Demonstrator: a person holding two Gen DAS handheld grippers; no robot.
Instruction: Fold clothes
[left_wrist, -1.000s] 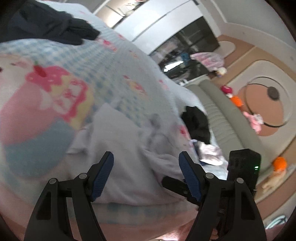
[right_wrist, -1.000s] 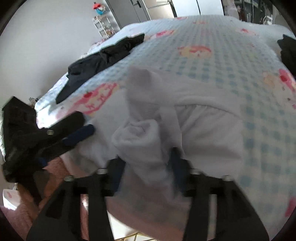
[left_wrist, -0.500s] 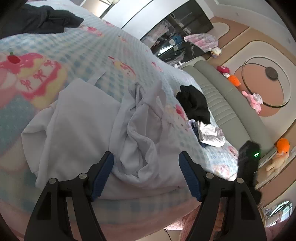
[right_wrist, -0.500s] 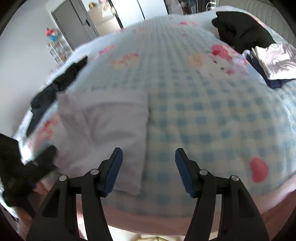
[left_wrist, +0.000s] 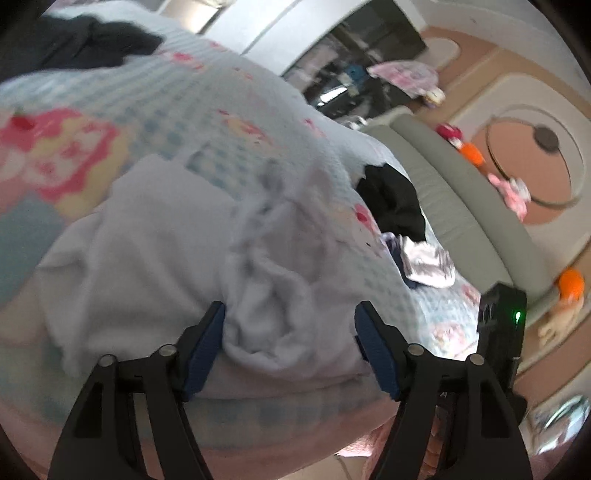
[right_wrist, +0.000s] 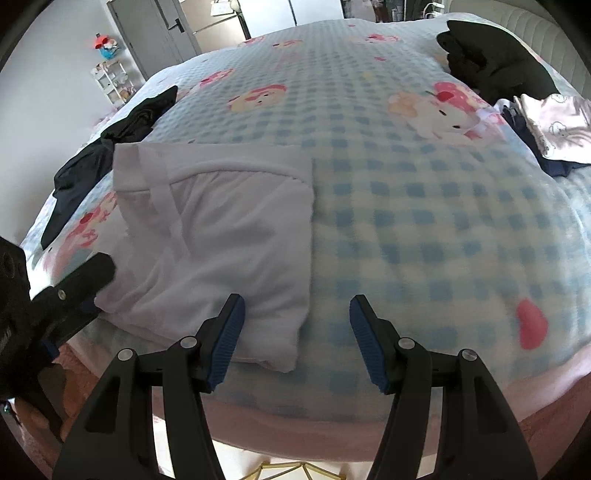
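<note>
Left wrist view: left gripper (left_wrist: 290, 332) jaws wide open, empty, straddling rumpled edge of white garment (left_wrist: 177, 251) at lower centre. Garment on checked bed cover (left_wrist: 221, 110). Black clothing (left_wrist: 391, 201) at right centre.

Right wrist view: right gripper (right_wrist: 295, 332) jaws open, empty. White garment (right_wrist: 229, 236) partly folded, left of centre; left blue pad over its near edge. Folded pale clothes (right_wrist: 554, 129) at upper right.

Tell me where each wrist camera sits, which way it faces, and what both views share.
Left wrist: on the open left gripper, looking across the white garment towards the headboard; no hand shows.
Right wrist: on the open right gripper, looking up the bed towards a door; no hand shows.
Shared: the white garment and the opposite gripper.
</note>
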